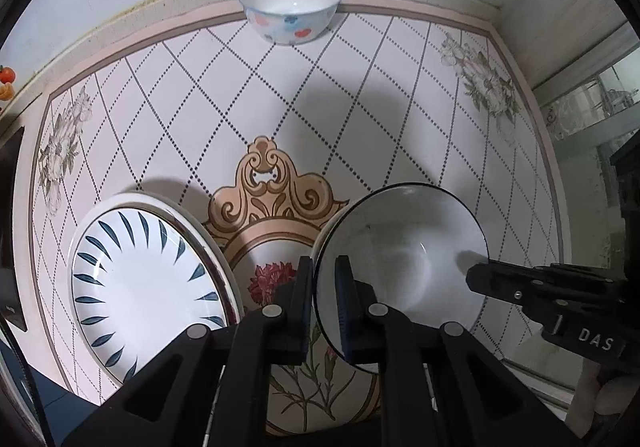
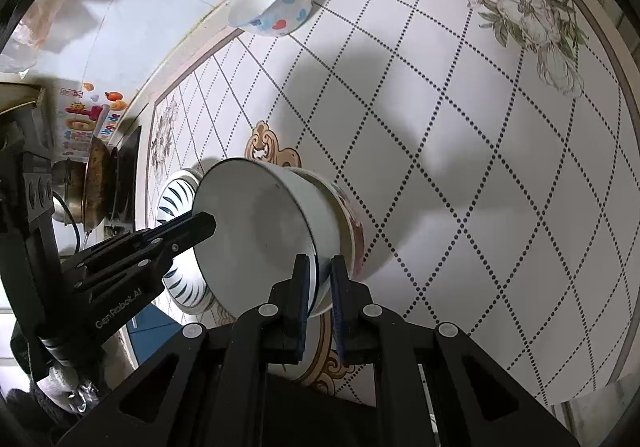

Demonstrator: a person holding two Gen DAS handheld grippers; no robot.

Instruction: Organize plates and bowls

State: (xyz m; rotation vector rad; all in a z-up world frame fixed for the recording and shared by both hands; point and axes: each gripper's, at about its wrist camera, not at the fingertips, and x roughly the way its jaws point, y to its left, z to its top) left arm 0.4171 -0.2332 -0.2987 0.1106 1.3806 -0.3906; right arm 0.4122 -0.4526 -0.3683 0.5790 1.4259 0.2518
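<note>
Patterned tabletop [image 1: 320, 107], brass pot [image 2: 94, 187]

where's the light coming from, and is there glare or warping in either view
Left wrist view: the patterned bowl throws its shadow to the right and two broad tool shadows cross the tabletop; small glints on the striped plate; the table's edge bows with the fisheye. Right wrist view: big soft shadows fall right of the white bowl; no harsh glare, corners black.
</note>
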